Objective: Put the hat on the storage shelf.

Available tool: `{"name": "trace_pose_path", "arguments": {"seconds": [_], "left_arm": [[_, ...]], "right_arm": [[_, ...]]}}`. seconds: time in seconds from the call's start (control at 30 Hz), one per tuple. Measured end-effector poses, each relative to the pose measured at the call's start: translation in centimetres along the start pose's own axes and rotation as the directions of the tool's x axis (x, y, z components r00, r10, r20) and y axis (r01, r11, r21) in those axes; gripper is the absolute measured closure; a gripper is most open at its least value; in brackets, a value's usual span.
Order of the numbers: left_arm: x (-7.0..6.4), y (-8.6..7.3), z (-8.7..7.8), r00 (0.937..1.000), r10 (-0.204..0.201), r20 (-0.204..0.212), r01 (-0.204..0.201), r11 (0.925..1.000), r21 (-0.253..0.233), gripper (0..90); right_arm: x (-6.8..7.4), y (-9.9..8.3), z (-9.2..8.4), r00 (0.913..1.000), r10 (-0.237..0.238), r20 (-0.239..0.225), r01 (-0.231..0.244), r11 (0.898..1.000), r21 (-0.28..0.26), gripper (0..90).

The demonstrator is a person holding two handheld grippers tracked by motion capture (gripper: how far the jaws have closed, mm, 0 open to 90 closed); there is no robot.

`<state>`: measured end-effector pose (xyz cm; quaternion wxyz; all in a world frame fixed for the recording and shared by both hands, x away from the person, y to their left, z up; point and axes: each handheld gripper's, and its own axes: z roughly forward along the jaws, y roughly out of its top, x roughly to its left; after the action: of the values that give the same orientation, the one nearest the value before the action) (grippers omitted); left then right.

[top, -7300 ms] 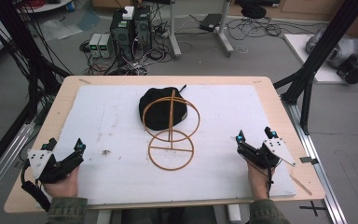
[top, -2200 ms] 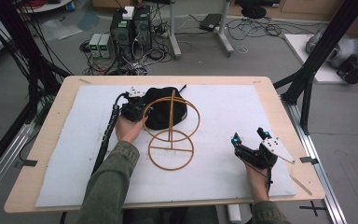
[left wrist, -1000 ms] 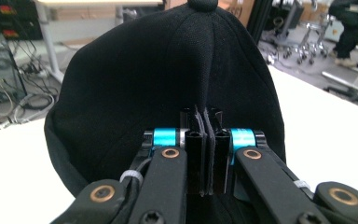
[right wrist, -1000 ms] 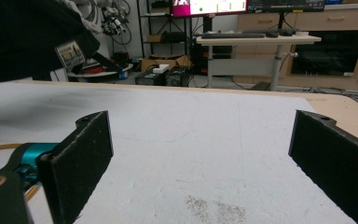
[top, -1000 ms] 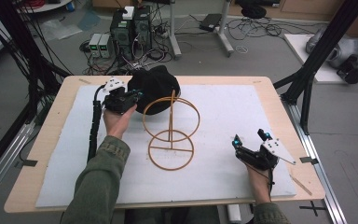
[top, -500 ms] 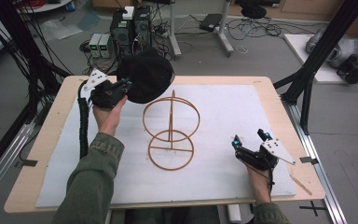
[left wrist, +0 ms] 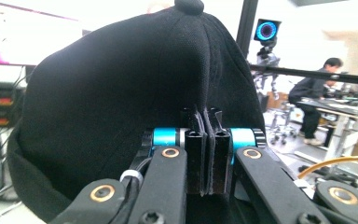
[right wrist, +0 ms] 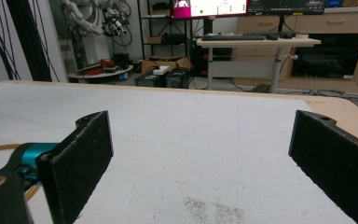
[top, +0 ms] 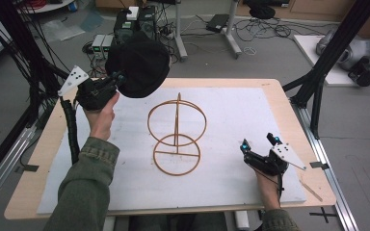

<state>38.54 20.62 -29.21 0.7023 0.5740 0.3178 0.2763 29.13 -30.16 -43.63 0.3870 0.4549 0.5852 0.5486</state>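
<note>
At 5 o'clock on the table [top: 270,96] we see the right gripper [top: 259,144] resting, jaws wide apart, nothing between them. At centre stands the wire stand [top: 177,134]. At 11 o'clock the left gripper [top: 118,79] is raised, clamped on the fabric of the black cap [top: 142,65], clear of the stand.
</note>
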Motion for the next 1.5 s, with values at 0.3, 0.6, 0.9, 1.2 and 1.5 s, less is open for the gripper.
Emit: {"name": "trace_pose_path", "arguments": {"seconds": [0.3,0.6,0.9,1.2,1.5], "left_arm": [[-1.9,1.8,-0.6,0.9919,0.044,0.119,-0.037,0.9973,-0.064,88.3],[-4.2,3.0,-0.3,0.9604,0.077,0.268,-0.059,0.9954,-0.076,88.2],[-4.2,3.0,-0.4,0.9275,0.053,0.370,-0.029,0.9971,-0.070,88.2],[-3.9,3.4,-0.8,0.8843,-0.022,0.466,0.040,0.9988,-0.029,88.2],[-4.1,2.9,-0.3,0.8394,-0.065,0.540,0.040,0.9975,0.059,88.1]], "right_arm": [[0.0,0.0,0.0,1.0000,-0.003,0.007,0.003,1.000,-0.005,5.3],[-0.1,0.1,-0.1,0.9999,0.001,0.017,-0.001,1.000,-0.012,5.3],[-0.1,0.1,-0.2,0.9997,0.002,0.023,-0.001,1.000,-0.018,5.3],[0.0,0.2,-0.3,0.9998,0.007,0.021,-0.006,1.000,-0.020,5.3],[0.0,0.2,-0.2,0.9999,0.000,0.015,0.001,1.000,-0.023,5.3]]}}
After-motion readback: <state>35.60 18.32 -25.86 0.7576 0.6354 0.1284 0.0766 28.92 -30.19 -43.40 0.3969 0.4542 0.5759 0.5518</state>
